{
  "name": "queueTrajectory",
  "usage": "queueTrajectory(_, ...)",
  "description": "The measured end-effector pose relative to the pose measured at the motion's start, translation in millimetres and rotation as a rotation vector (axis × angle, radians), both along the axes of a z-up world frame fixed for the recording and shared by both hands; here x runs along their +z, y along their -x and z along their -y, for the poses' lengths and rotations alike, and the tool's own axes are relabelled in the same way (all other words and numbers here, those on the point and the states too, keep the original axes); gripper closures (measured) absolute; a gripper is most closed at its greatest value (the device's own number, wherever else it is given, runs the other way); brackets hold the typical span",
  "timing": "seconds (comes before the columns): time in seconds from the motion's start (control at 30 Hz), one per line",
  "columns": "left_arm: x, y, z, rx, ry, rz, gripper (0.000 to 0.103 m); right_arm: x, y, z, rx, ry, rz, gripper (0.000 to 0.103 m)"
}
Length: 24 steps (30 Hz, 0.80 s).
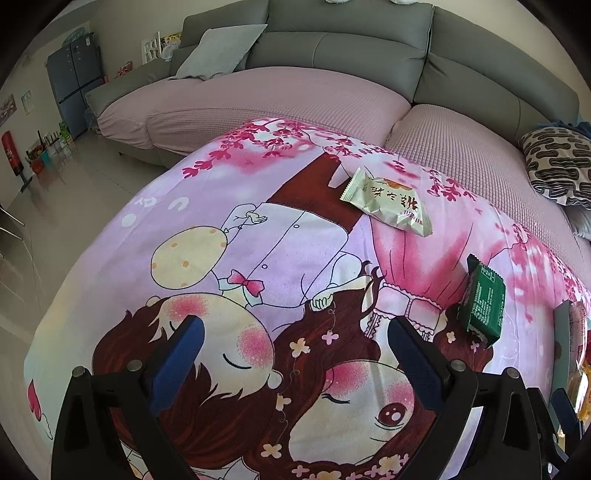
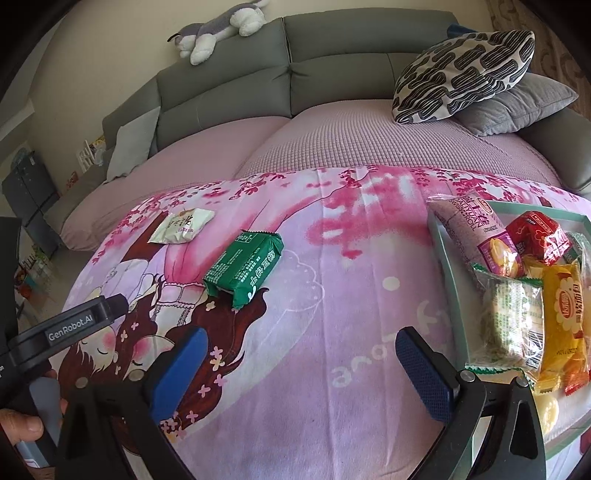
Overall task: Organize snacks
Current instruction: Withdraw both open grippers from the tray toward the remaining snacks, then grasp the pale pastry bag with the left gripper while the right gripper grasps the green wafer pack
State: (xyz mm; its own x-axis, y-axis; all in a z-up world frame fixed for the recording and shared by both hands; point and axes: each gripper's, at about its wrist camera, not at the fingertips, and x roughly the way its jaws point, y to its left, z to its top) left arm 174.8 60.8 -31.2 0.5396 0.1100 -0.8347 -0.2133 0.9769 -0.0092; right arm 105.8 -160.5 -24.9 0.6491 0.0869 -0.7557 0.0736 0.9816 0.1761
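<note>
Fingers spread on both; I hold the left hand-held gripper (image 1: 291,354) and right hand-held gripper (image 2: 301,365) level, green snack packet (image 2: 244,267) ahead-left of the right.

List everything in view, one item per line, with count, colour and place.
Green foil snack packet: 1, green, loose on cloth, centre-left.
Pale cream snack packet: 1, cream, far left on cloth.
Teal-rimmed tray: 1, right, holding several packets: purple, red, yellow, clear-green.
Pink cartoon-print cloth: 1, covering the surface.
Grey sofa: 1, behind.
Black-and-white patterned cushion: 1, on sofa, right.
Grey plush dog: 1, on sofa back.
Left gripper: open, empty.
Right gripper: open, empty.
</note>
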Motion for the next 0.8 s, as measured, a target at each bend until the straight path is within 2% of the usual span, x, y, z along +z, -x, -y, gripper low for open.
queueTrajectory(0.33, -2.4, -25.6, -1.1, -0.008, 0.023, 0.015, 0.003, -6.7, -38.6, -18.1, 0.036, 0.014, 0.004, 0.0)
queueTrajectory(0.67, 1.9, -62.7, 2.8, -0.048, 0.016, 0.053, 0.003, -13.9, -81.4, -39.9, 0.059, 0.06, -0.01, 0.0)
queueTrajectory(0.8, 5.0, -78.6, 5.7, -0.091, 0.026, 0.064, 0.003, -19.7, -93.9, -43.0, 0.052, 0.085, -0.033, 0.0)
